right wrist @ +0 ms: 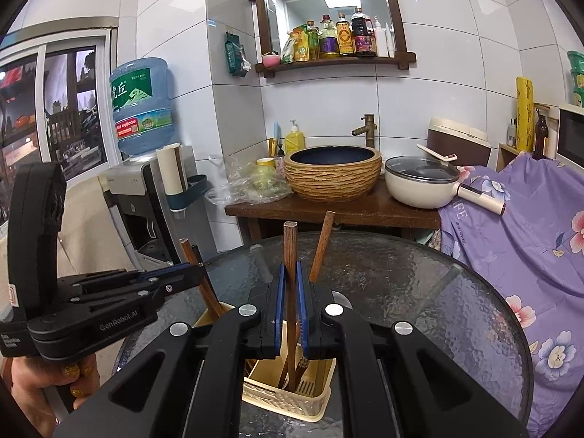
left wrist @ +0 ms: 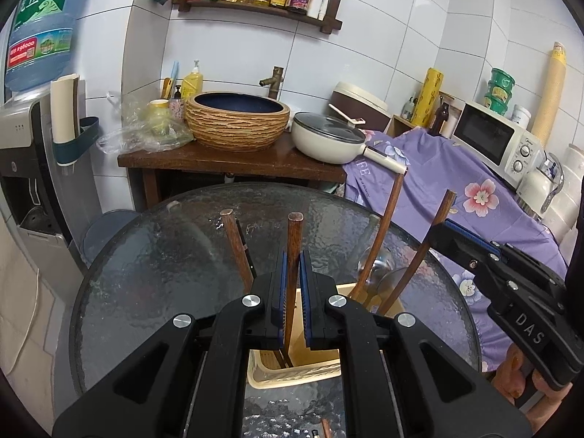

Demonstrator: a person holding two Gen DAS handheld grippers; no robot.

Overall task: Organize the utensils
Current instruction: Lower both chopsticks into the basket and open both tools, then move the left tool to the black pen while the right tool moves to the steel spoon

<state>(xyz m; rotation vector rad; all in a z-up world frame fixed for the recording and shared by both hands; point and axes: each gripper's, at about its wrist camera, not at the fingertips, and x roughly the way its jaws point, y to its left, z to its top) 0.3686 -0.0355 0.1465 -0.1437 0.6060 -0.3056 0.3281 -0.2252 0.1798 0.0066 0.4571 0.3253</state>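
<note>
A cream utensil holder (left wrist: 292, 374) stands on the round glass table (left wrist: 146, 273); it also shows in the right wrist view (right wrist: 288, 398). My left gripper (left wrist: 293, 259) is closed around an upright wooden handle (left wrist: 294, 233) that reaches down into the holder. My right gripper (right wrist: 290, 270) is closed around another upright wooden handle (right wrist: 290, 244) standing in the holder; the right gripper also shows at the right of the left wrist view (left wrist: 450, 228). Other wooden-handled utensils (left wrist: 383, 233) and a metal ladle bowl (left wrist: 379, 266) lean in the holder.
A wooden counter (left wrist: 226, 162) behind the table carries a woven-look basin (left wrist: 237, 120), a cream lidded pan (left wrist: 328, 138) and plastic bags. A water dispenser (left wrist: 25, 138) stands left. A purple floral cloth (left wrist: 456, 182) and microwave (left wrist: 492, 138) are at right.
</note>
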